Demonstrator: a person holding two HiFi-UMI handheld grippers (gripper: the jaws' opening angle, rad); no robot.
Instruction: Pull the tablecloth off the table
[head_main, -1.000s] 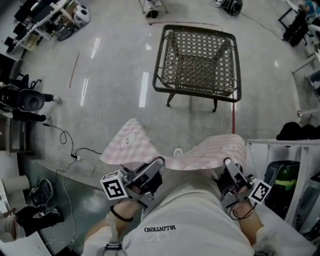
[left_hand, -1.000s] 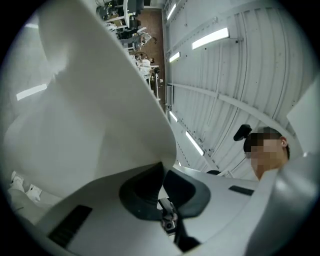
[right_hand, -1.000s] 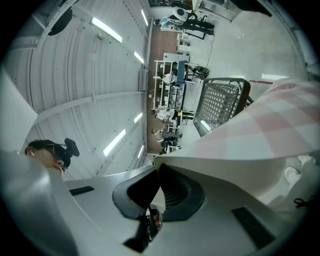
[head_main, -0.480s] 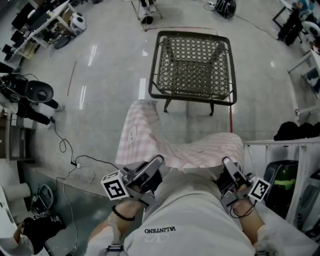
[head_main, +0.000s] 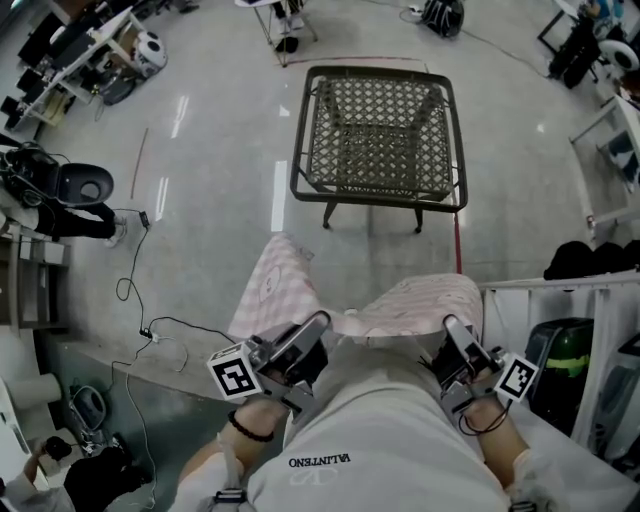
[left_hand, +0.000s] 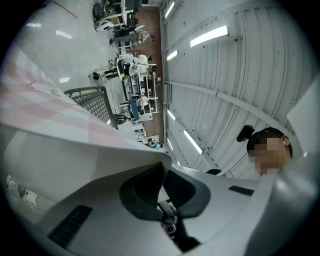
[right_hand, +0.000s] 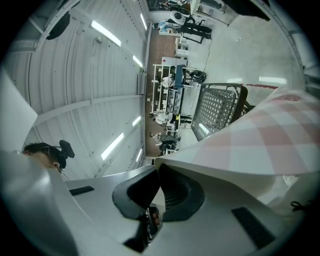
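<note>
**Cloth off the surface, held in both grippers**

The pink checked tablecloth (head_main: 400, 303) hangs in the air close to the person's body, well apart from the lattice-topped surface (head_main: 375, 197), whose top shows bare. So the cloth already lies as the task wants it, and the pull itself looks done. What is left, as I judge it, is only to carry the cloth off or lay it down, which calls for a firm pinch until then.

The left gripper (head_main: 300, 347) has its fingers closed, with the cloth's edge spreading away from them in the left gripper view (left_hand: 60, 120). The right gripper (head_main: 456, 345) is likewise closed on the other edge (right_hand: 260, 140). The pinch points sit under the fabric, so the grip is probably on a fold. The left flap droops towards the floor; I cannot tell whether it touches.
</note>
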